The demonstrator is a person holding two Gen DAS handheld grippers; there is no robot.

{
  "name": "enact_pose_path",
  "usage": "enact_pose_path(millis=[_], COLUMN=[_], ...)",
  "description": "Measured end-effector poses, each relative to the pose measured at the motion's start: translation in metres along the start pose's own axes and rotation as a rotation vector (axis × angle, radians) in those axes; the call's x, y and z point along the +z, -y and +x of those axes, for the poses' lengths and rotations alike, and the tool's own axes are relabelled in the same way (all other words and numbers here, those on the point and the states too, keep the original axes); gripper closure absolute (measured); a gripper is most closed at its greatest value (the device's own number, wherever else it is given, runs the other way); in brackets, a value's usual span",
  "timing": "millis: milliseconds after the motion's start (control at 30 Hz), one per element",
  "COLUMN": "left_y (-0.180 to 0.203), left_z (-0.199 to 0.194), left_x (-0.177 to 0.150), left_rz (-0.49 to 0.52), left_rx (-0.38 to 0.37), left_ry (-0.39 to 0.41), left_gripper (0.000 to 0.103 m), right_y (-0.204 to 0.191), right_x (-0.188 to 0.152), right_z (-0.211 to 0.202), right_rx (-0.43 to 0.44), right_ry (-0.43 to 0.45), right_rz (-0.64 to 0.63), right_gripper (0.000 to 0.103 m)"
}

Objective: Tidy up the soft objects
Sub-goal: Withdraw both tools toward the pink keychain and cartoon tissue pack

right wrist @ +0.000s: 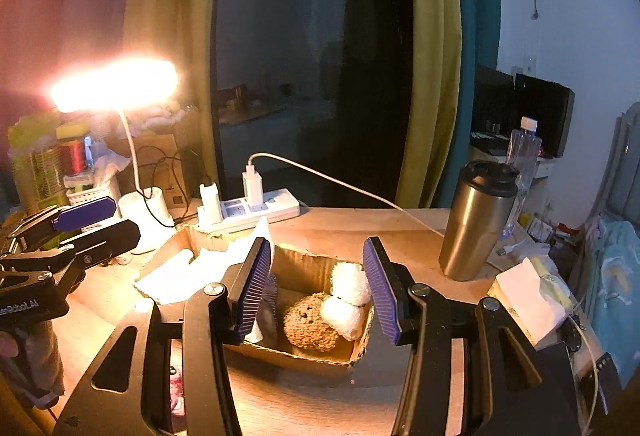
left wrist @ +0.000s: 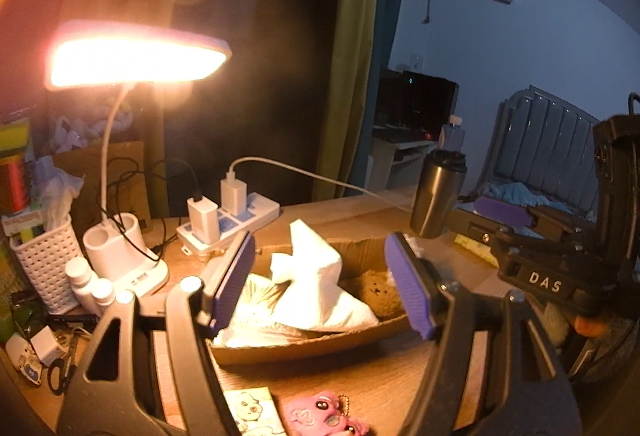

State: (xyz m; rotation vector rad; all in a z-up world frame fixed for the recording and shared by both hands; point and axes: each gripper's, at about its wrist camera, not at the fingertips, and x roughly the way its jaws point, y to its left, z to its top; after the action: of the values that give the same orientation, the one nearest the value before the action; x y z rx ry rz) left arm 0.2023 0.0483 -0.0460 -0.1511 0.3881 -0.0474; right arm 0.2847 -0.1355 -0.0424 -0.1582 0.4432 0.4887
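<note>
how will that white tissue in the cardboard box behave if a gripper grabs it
The white tissue is crumpled with a peak standing up, so it probably is very light and floppy. It would likely crush flat between the pads and might tear or drag out of the cardboard box.

A cardboard tray (right wrist: 312, 358) sits mid-counter (right wrist: 352, 232); inside it, crumpled tissue (left wrist: 320, 276) fills the left part, a knitted toy (right wrist: 310, 322) lies toward the right, and two fluffy balls (right wrist: 348, 300) touch that toy's right side; behind the tray lies a power strip (right wrist: 256, 210) with chargers plugged in; a desk lamp (left wrist: 124, 256) stands to the left of the strip; a travel mug (right wrist: 476, 220) stands to the tray's right, a water bottle (right wrist: 522, 156) behind it; a tissue pack (right wrist: 528, 300) lies nearer, right of the mug; a plush keychain (left wrist: 324, 414) lies before the tray.
</note>
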Motion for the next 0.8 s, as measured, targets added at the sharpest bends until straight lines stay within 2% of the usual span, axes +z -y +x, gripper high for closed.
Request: enact_pose_path(millis=[367, 800], left_y=[-0.011, -0.042], left_z=[-0.037, -0.068], left_x=[0.002, -0.015], left_rz=[-0.013, -0.048], left_rx=[0.015, 0.058], left_ry=[0.067, 0.079], left_gripper=[0.034, 0.033], right_y=[-0.024, -0.061], right_x=[0.004, 0.001], right_z=[-0.019, -0.026], right_rx=[0.012, 0.034], right_ry=[0.022, 0.021], right_rz=[-0.03, -0.067], right_gripper=[0.052, 0.051])
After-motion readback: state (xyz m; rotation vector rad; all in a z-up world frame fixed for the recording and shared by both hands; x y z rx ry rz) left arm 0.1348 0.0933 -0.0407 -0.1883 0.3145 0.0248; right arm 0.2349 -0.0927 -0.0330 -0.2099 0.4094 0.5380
